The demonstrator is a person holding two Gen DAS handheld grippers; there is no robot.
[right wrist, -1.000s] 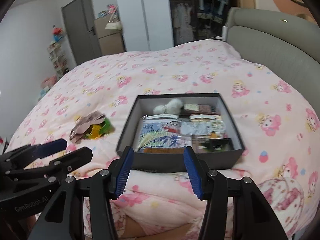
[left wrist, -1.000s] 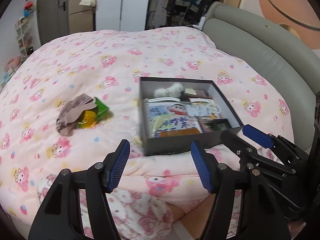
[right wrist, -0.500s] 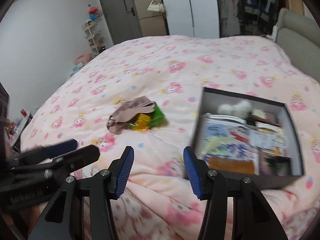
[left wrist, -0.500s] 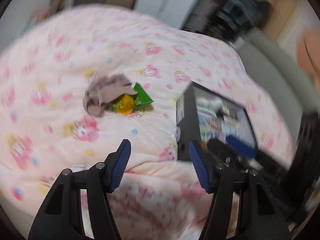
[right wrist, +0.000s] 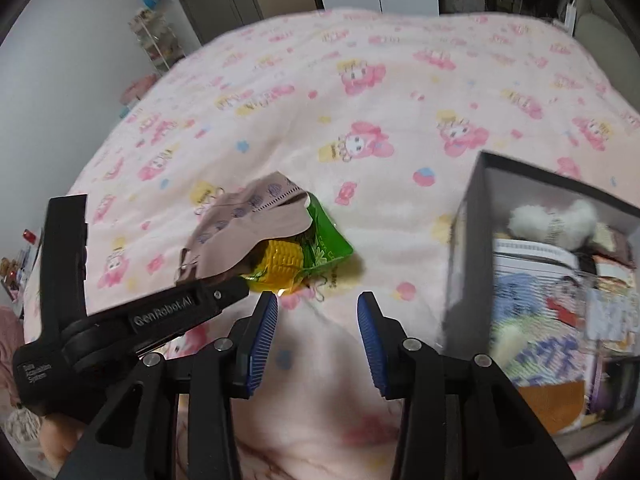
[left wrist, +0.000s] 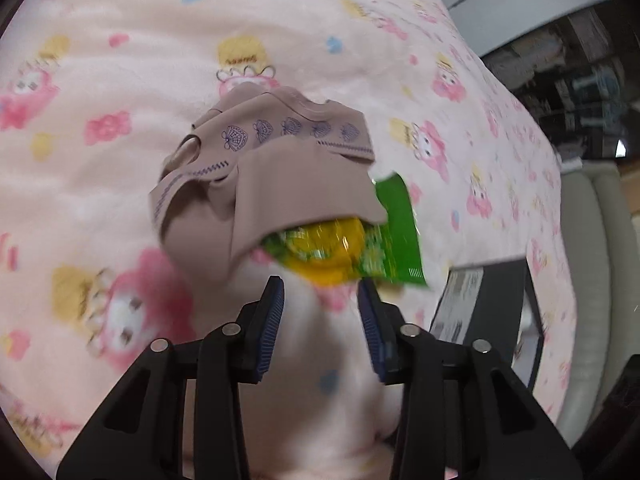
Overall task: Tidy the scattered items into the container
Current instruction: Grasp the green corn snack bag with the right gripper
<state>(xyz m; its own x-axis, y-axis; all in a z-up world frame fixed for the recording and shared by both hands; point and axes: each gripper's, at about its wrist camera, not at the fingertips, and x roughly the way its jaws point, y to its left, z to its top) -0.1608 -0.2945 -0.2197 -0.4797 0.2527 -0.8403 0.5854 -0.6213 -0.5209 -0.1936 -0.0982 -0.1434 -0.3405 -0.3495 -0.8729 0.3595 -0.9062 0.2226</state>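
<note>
The box point(right wrist: 472, 240) near the bed's point(right wrist: 360, 60) right edge already holds much, while cloth point(left wrist: 272, 184) and snack bag point(left wrist: 360, 248) lie mid-bed — both grippers, left point(left wrist: 320, 320) and right point(right wrist: 318, 328), closing, jaws empty.

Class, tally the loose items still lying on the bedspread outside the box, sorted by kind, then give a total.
Beige fabric garment: 1
Green and yellow snack packet: 1
Total: 2
</note>
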